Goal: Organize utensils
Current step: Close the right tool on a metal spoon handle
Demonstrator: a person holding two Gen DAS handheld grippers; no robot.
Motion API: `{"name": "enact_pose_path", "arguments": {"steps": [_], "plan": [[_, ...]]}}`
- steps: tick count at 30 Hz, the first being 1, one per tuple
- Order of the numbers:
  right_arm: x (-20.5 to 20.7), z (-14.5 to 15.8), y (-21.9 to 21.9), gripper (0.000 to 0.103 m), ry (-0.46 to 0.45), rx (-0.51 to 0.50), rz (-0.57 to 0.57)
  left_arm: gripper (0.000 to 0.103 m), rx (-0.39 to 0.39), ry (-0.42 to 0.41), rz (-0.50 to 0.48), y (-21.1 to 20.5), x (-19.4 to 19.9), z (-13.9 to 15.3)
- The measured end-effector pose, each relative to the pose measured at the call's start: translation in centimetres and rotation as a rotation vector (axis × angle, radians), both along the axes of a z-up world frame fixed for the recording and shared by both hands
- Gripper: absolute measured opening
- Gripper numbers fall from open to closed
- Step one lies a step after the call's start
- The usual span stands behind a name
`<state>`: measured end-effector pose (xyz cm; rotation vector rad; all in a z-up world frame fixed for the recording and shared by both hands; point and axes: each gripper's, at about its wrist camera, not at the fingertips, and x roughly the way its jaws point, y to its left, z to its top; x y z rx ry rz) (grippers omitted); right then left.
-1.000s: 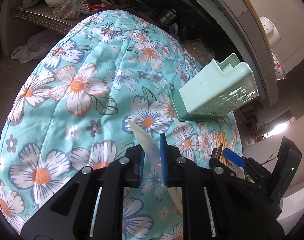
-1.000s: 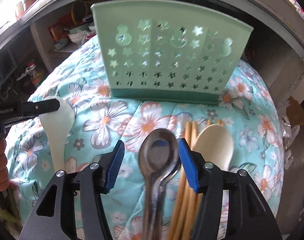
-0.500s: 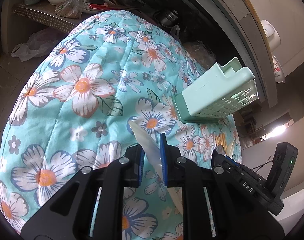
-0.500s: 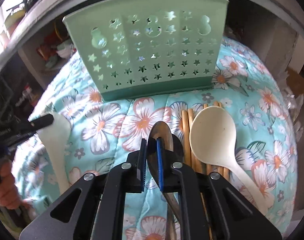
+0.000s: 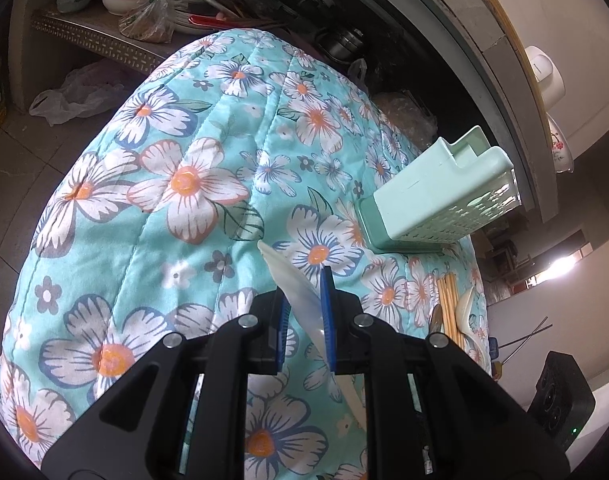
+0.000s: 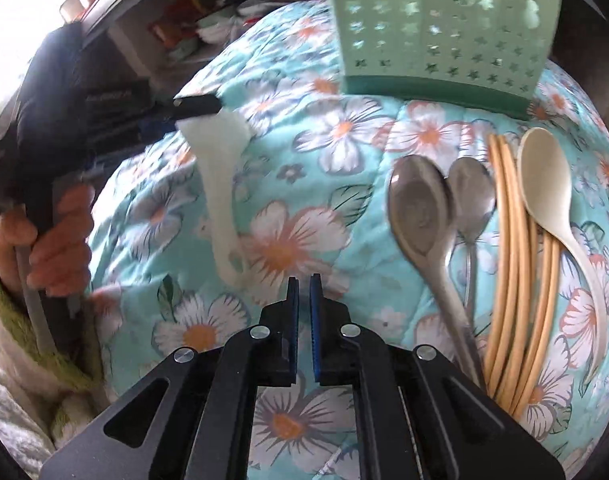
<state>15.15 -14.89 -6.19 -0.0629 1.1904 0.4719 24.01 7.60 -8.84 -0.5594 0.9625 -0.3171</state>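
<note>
My left gripper [image 5: 306, 312] is shut on the blade of a white plastic paddle [image 5: 294, 288] and holds it above the floral quilt. The right wrist view shows that paddle [image 6: 220, 168] hanging handle-down from the left gripper [image 6: 196, 106]. My right gripper [image 6: 304, 292] hovers just right of the paddle's handle. Its jaws are opening from a narrow gap, with nothing between them. Two metal spoons [image 6: 420, 208], a bundle of wooden chopsticks [image 6: 512, 240] and a cream spoon [image 6: 544, 184] lie to the right. The mint-green perforated utensil holder [image 6: 444, 32] stands behind them.
The quilt [image 5: 176, 184] covers a domed surface that falls away on all sides. The holder [image 5: 436, 200] sits near its far right edge. A shelf [image 5: 104, 40] with bowls and bags runs behind. A person's hand [image 6: 56, 240] in a green-and-white sleeve grips the left tool.
My right gripper shut on a metal spoon, then let it go and swung left toward the white paddle's handle. The left gripper kept still with the paddle.
</note>
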Motion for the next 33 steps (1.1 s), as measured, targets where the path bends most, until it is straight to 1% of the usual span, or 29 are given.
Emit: {"name": "enact_pose_path", "arguments": {"steps": [1,2,3,4,6,8,13,16,19,24,27,30,31,33], "plan": [[-0.2,0.3,-0.1,0.022,-0.012,0.004,0.023,0.014,0.000,0.000,0.000,0.0,0.0,0.0],[-0.1,0.9,-0.2,0.027,-0.040,0.006,0.037,0.014,0.001,-0.001,0.001,0.0,0.0,0.0],[0.1,1.5,-0.5,0.035,-0.073,0.002,0.039,0.014,0.000,0.000,0.002,0.0,0.0,0.0],[0.4,2.1,-0.9,0.038,-0.103,-0.006,0.029,0.014,-0.002,0.001,0.004,0.1,0.0,0.0],[1.0,2.7,-2.0,0.038,-0.120,-0.012,-0.013,0.014,-0.002,0.000,0.011,0.2,0.0,0.0],[1.4,2.5,-3.3,0.038,-0.112,-0.027,-0.071,0.014,-0.002,-0.003,0.018,0.4,-0.1,0.0],[1.8,0.2,-5.8,0.038,-0.030,-0.012,-0.172,0.014,-0.011,0.003,0.019,0.8,0.0,-0.2],[1.5,-0.4,-6.1,0.038,0.006,0.043,-0.179,0.014,-0.006,0.004,0.013,0.7,0.2,-0.2],[1.4,-0.5,-5.5,0.038,0.017,0.013,-0.166,0.014,-0.010,0.006,0.016,0.8,0.2,-0.2],[1.2,-0.5,-4.8,0.039,0.081,0.016,-0.170,0.015,-0.012,0.008,0.027,0.9,0.1,-0.2],[0.7,-0.1,-5.6,0.039,0.115,0.069,-0.195,0.015,-0.012,0.005,0.032,1.1,-0.1,-0.2],[0.4,-1.0,-6.6,0.039,0.186,0.146,-0.213,0.015,-0.010,0.006,0.031,1.1,-0.1,-0.3],[0.3,-1.3,-6.7,0.039,0.193,0.146,-0.224,0.015,-0.009,0.006,0.031,1.1,-0.2,-0.3],[-0.1,-1.1,-6.7,0.039,0.169,0.135,-0.231,0.015,-0.003,0.006,0.030,1.1,-0.2,-0.3]]}}
